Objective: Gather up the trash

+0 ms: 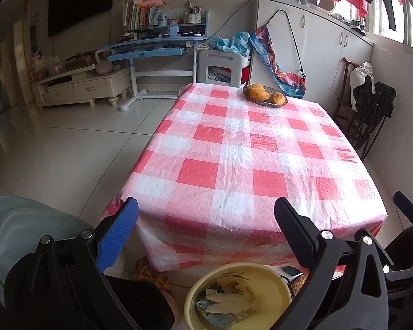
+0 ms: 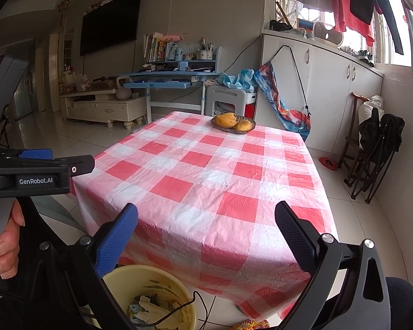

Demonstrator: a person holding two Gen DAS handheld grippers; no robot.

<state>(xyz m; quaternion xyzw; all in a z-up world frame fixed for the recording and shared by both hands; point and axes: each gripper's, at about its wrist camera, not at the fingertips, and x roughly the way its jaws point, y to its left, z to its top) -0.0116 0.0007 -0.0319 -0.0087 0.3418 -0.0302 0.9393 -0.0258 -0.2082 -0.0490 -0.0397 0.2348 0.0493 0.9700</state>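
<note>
My left tool (image 1: 206, 236) spread wide and empty, right tool (image 2: 206, 236) likewise, yellow trash basin (image 1: 272, 283) at bottom centre, checked worktop (image 1: 247, 165) mid-frame

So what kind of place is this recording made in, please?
Most likely a family living and dining room in a home. A table with a checked cloth holds a fruit basket, a television hangs on the wall, and a study desk carries books.

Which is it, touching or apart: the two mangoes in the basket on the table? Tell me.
Touching. In the left wrist view the larger mango overlaps the smaller mango with no gap visible between them in the basket; the right wrist view shows the same.
</note>
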